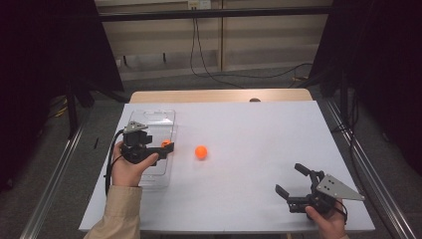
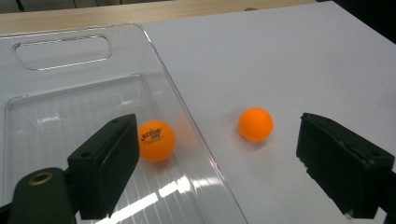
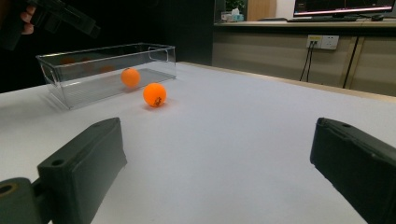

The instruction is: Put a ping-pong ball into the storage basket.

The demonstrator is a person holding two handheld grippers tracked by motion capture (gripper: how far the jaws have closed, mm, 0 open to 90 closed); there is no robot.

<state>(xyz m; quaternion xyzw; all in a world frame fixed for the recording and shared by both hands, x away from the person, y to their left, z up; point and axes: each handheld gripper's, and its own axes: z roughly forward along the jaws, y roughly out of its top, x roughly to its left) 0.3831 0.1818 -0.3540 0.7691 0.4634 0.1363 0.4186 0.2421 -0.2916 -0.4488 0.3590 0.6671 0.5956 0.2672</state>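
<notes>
the left gripper point(image 1: 168, 148) hangs over the clear bin point(image 1: 161, 117), with its jaws wide apart and nothing in them. one orange ball point(image 2: 156, 140) sits in the bin, by its right wall (it has small print on it). a second ball point(image 1: 201, 152) lies on the white table point(image 1: 259, 134), just outside that wall. the right gripper point(image 1: 290, 180) rests low near the front edge, well apart from the balls, jaws wide and holding nothing.

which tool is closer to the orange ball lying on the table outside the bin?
Left. The left tool hovers over the clear bin right beside the ball; the right tool sits far off at the table's near right.
</notes>
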